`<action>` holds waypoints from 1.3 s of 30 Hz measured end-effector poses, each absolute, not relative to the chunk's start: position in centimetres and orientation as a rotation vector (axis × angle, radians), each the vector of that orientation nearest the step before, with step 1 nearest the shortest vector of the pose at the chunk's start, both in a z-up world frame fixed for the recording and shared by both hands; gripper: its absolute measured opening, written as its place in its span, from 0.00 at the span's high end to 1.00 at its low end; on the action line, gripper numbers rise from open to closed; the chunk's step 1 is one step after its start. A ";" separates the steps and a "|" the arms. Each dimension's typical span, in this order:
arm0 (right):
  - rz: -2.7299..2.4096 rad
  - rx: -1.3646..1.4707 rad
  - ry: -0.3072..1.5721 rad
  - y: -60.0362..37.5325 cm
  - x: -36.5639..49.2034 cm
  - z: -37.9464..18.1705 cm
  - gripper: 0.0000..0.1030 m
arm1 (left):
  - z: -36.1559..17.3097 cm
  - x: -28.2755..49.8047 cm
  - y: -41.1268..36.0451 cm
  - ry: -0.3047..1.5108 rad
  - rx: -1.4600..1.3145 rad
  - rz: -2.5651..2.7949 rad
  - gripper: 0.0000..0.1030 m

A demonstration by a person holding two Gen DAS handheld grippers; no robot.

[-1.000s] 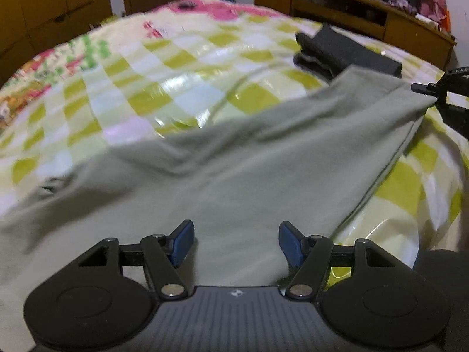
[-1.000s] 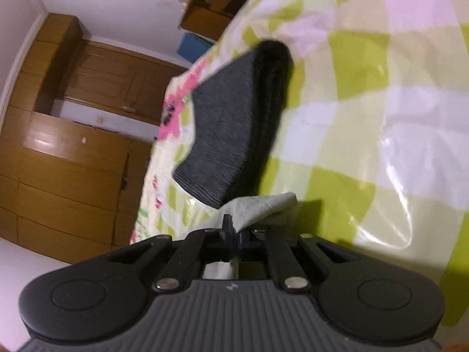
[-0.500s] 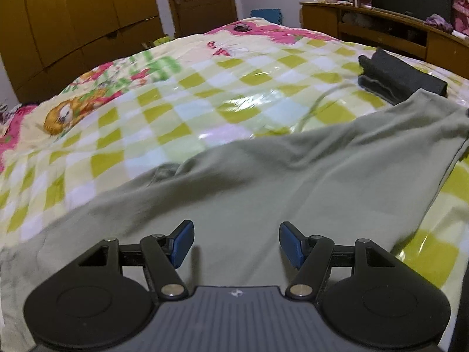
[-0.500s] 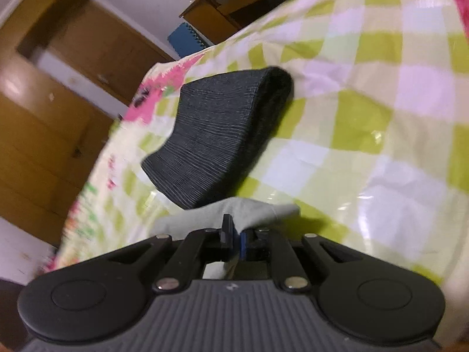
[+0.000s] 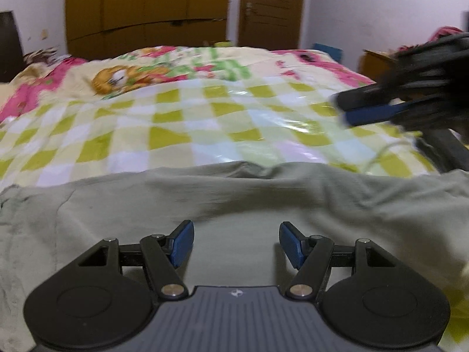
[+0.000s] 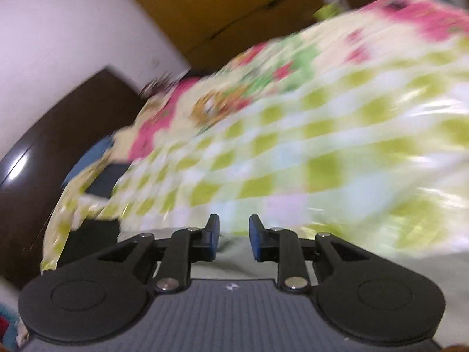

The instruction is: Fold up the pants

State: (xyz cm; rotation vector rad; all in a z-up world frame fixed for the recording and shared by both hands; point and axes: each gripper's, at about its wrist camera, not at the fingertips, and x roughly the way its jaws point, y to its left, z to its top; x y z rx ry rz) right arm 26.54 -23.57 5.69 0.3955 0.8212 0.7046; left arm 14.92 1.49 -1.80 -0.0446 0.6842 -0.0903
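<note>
The grey-green pants lie spread across the near part of the bed, filling the lower half of the left wrist view. My left gripper is open and empty just above the cloth. My right gripper is open with a narrow gap between its blue pads, holding nothing; a strip of the pants shows under it. It also shows, blurred, in the left wrist view at the right, above the bed and apart from the pants.
The bed has a glossy yellow-green checked cover with a cartoon print at the far end. Brown wardrobes and a door stand behind it. A dark headboard is on the left in the right wrist view.
My right gripper has let go of the pants corner, opened and swung left across the bed. My left gripper stayed open and turned left along the pants.
</note>
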 end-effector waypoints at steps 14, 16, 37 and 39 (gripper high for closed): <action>1.013 0.170 1.024 -15.7 29.2 0.9 0.76 | -3.6 14.9 3.2 0.667 -0.122 -0.104 0.22; 1.036 0.123 1.007 -14.9 29.1 1.4 0.76 | -3.6 14.9 3.2 0.666 -0.126 -0.106 0.22; 0.958 0.288 1.137 -13.3 33.9 -0.6 0.91 | -3.8 14.7 3.8 0.657 -0.156 -0.135 0.20; 0.898 0.416 1.122 -14.7 35.6 -0.6 0.94 | -3.9 14.7 3.7 0.655 -0.152 -0.136 0.19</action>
